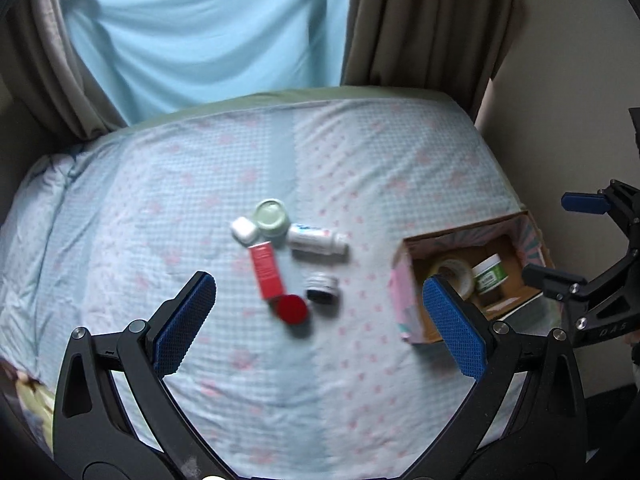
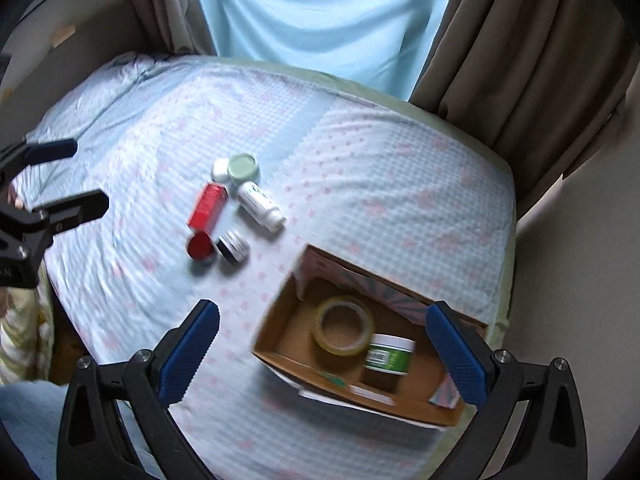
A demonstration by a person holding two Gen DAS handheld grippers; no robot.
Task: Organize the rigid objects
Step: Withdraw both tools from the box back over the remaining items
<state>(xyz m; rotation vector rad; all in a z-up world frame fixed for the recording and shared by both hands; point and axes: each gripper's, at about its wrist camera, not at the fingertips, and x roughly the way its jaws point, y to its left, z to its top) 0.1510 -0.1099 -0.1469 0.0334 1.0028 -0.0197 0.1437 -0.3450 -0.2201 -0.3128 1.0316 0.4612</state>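
Note:
A cluster lies mid-bed: a red box (image 1: 265,274), a red round lid (image 1: 291,309), a small black jar (image 1: 322,289), a white bottle (image 1: 316,239), a pale green tin (image 1: 271,216) and a white case (image 1: 244,231). A cardboard box (image 1: 404,300) at the bed's right edge holds a tape roll (image 2: 345,327) and a green-labelled jar (image 2: 388,356). My left gripper (image 1: 320,320) is open and empty above the cluster's near side. My right gripper (image 2: 320,356) is open and empty above the box (image 2: 276,336); the cluster shows there too, with the red box (image 2: 208,207).
The bed (image 1: 120,220) has a light blue checked sheet with pink marks. Brown curtains (image 1: 424,20) and a blue cloth (image 1: 208,36) hang behind it. A wall (image 1: 576,80) runs along the right. The right gripper shows in the left view (image 1: 560,240), the left in the right view (image 2: 80,176).

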